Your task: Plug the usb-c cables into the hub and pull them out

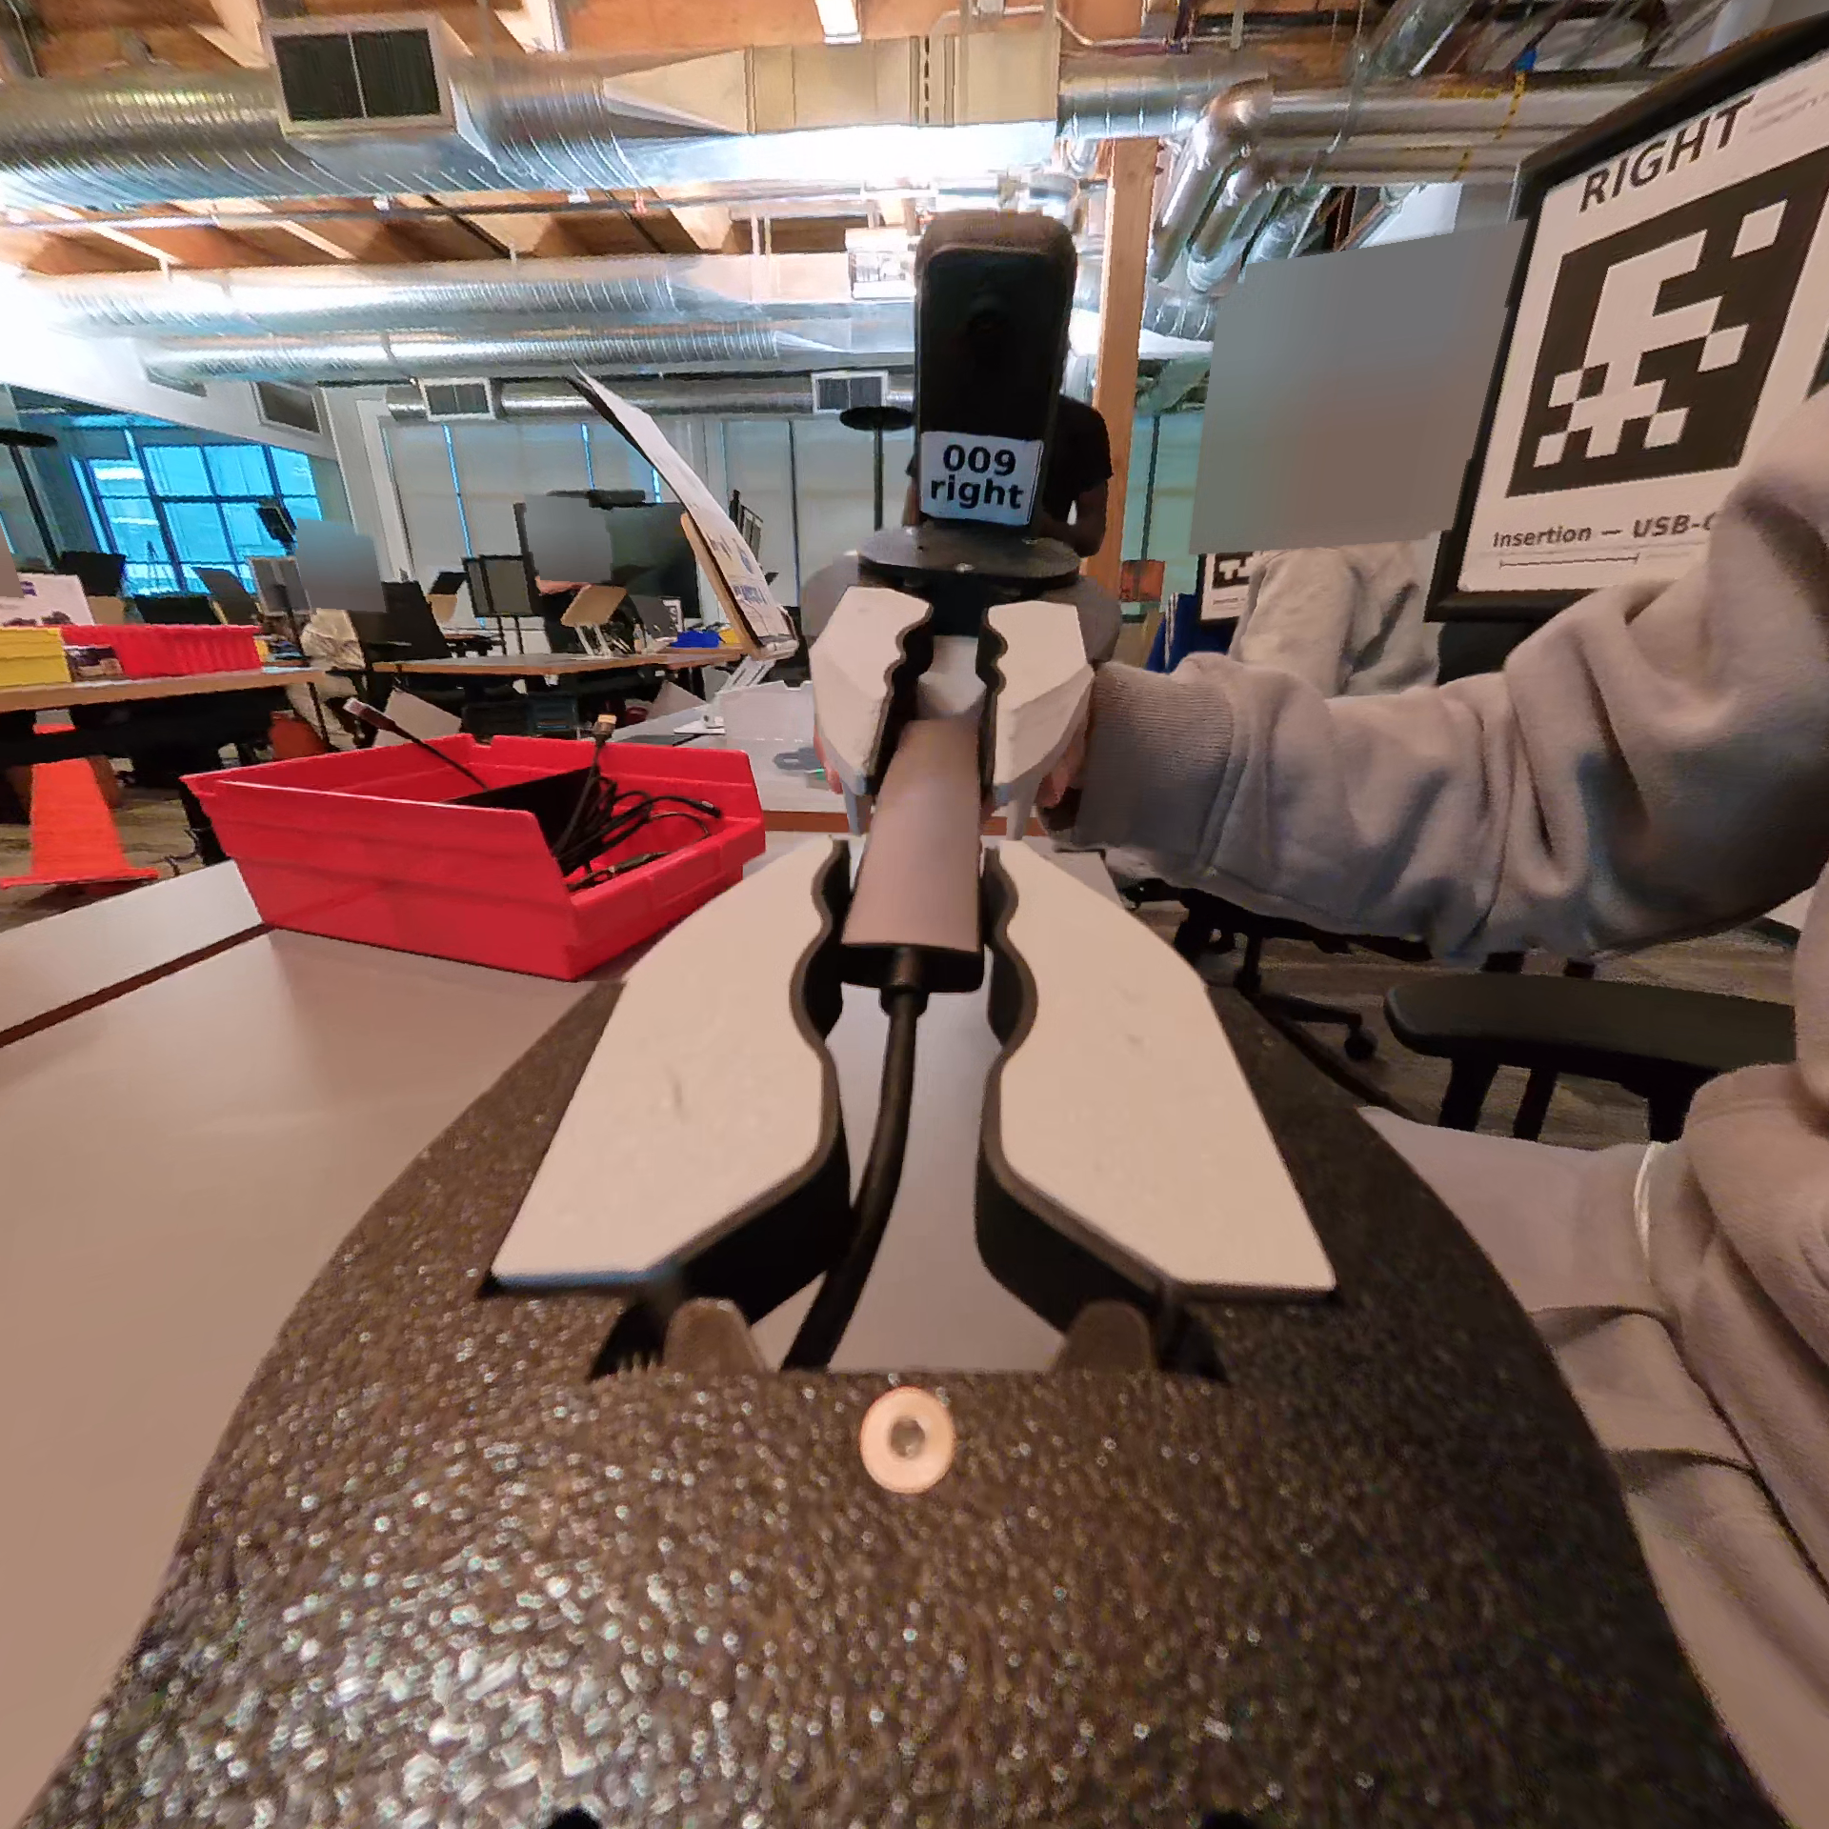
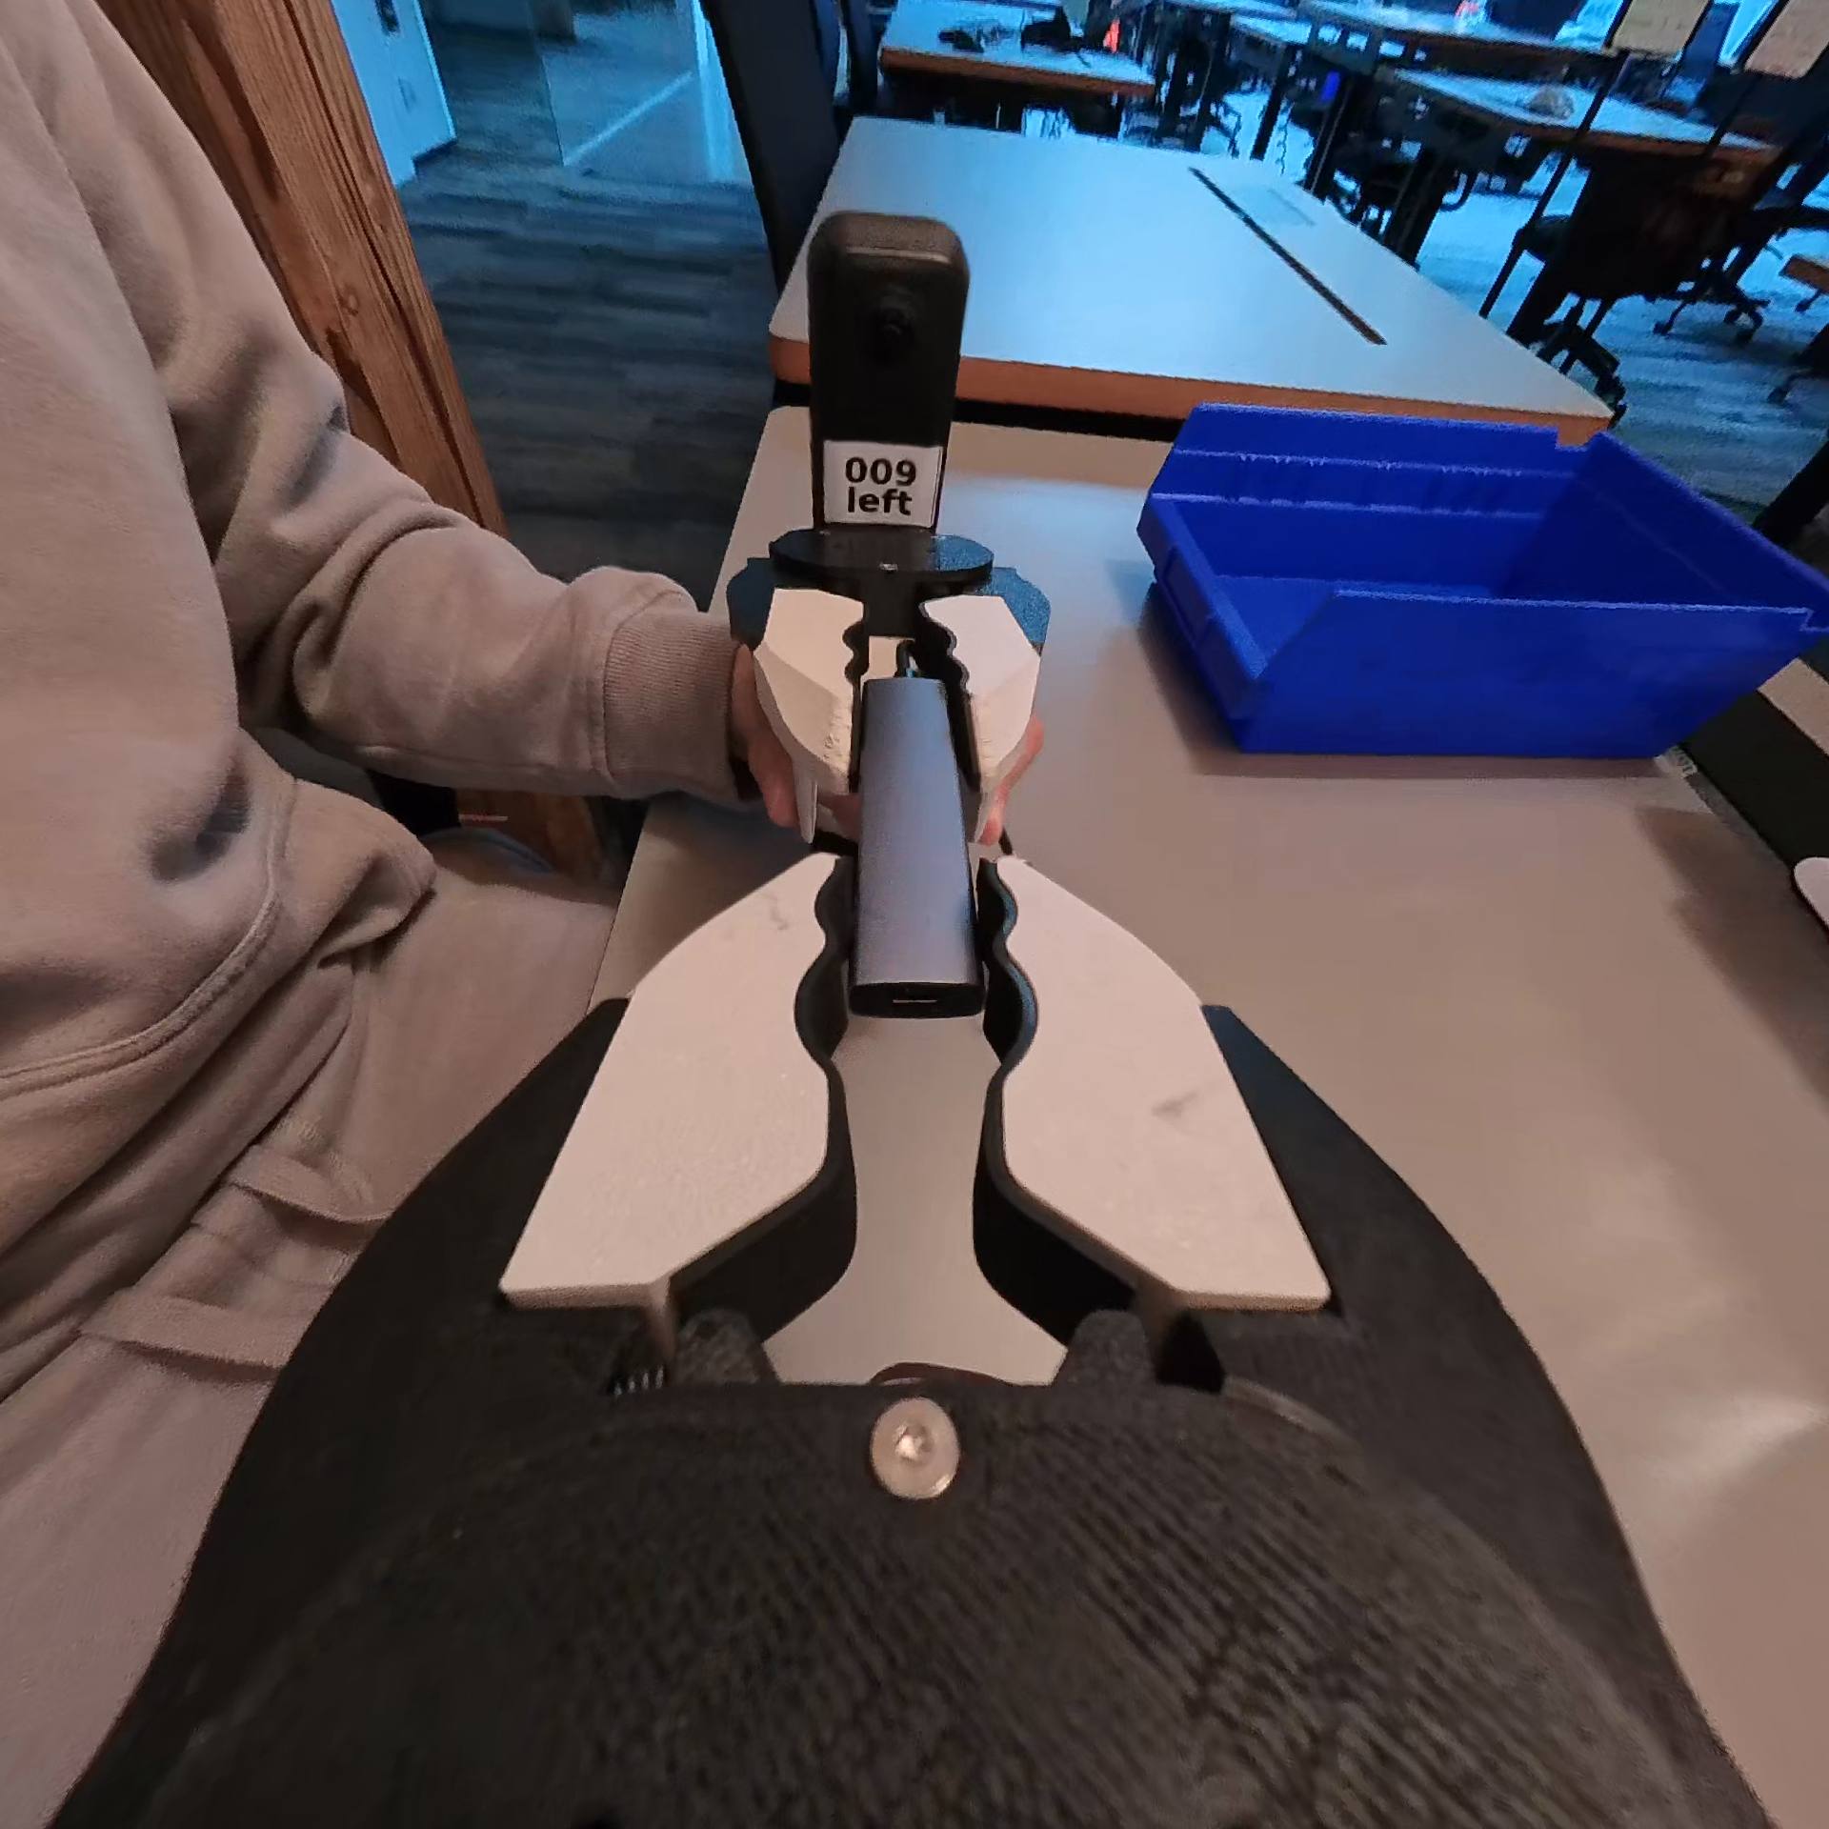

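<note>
A grey USB-C hub (image 1: 925,821) is held level above the table between both grippers, one at each end. My left gripper (image 1: 913,891) is shut on the end where a black cable (image 1: 881,1138) leaves the hub and runs back under the gripper. My right gripper (image 1: 935,807) faces it and is shut on the far end. In the right wrist view my right gripper (image 2: 911,920) clamps the hub (image 2: 911,851), whose near end shows an empty port. The left gripper (image 2: 896,782) holds the other end.
A red bin (image 1: 396,871) with several loose black cables (image 1: 614,821) sits on the table (image 1: 247,1138) at the left. An empty blue bin (image 2: 1485,633) sits on the table (image 2: 1386,940) at the right. A grey-sleeved arm (image 1: 1386,792), a marker board (image 1: 1663,327) and an office chair (image 1: 1584,1029) are close. The tips of both grippers are at nearly the same place.
</note>
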Demonstrator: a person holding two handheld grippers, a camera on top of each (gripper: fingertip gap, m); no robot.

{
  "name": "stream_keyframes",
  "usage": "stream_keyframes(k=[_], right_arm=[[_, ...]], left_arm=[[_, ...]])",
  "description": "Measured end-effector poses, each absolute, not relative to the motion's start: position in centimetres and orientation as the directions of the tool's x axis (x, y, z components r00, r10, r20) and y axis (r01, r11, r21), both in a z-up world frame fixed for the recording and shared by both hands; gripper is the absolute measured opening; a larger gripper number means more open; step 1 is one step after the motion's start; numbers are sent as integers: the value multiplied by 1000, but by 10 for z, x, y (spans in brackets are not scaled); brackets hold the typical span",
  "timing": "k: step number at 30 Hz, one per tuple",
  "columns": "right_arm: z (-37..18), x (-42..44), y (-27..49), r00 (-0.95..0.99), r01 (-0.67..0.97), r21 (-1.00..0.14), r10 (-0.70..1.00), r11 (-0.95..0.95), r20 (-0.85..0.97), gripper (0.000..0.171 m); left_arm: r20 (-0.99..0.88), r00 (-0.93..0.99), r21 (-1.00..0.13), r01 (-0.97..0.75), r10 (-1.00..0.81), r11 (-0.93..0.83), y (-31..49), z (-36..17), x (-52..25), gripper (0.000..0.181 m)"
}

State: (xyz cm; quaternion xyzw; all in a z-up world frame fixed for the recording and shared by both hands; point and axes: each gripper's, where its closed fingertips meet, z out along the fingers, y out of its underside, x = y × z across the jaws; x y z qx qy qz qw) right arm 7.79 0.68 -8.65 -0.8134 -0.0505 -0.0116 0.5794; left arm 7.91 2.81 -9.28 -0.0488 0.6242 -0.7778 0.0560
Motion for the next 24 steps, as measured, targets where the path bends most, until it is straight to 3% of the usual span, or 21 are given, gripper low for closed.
stream_keyframes(k=[2, 9, 17, 24], right_arm=[[-85, 79, 6, 992, 119, -928, 71, -354, 100, 24], [-54, 99, -15, 964, 244, -841, 29, -483, 263, 24], [54, 195, -103, 847, 270, -772, -239, -575, 475, 24], [76, 313, -198, 731, 62, -766, -493, -640, 471, 24]], left_arm=[[-13, -984, -975, 51, -178, -215, 27, -92, 80, 26], [-72, -889, -940, 212, -452, -267, 51, -70, 104, 79], [-63, -845, -957, 203, -532, -209, 56, -89, 121, 77], [-39, -844, -968, 165, -535, -190, 51, -104, 125, 73]])
